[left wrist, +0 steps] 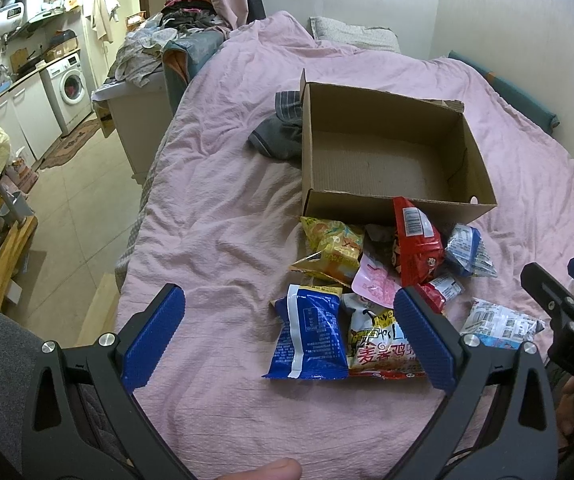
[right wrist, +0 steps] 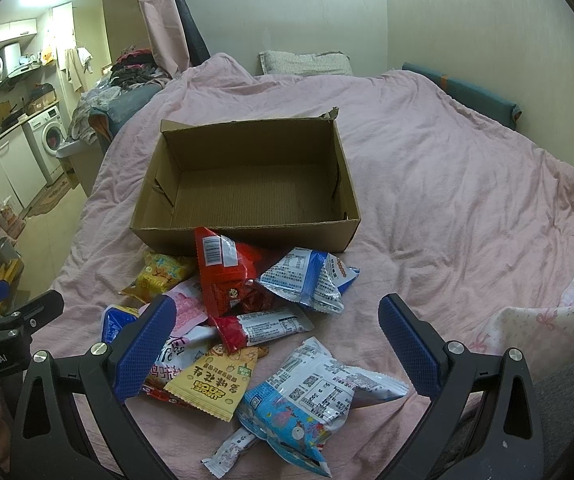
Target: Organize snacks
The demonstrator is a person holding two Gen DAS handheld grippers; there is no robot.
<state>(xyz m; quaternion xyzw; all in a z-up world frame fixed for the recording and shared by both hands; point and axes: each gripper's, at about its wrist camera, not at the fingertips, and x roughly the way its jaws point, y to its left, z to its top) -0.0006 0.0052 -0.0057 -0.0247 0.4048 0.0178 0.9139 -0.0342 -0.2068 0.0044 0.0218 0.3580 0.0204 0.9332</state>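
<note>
Pink bedspread (right wrist: 427,184): crinkled bright snack packets (right wrist: 247,320) heaped.

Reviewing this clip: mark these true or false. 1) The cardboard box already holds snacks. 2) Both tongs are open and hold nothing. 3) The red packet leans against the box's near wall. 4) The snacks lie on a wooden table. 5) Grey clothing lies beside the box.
1) False. The cardboard box is empty; the snack pile lies on the bed in front of it.
2) True: left tongs and right tongs are both open and empty.
3) True: the red packet rests against the box's near wall.
4) False. They lie on a pink bedsheet.
5) True: grey clothing lies beside the box.
</note>
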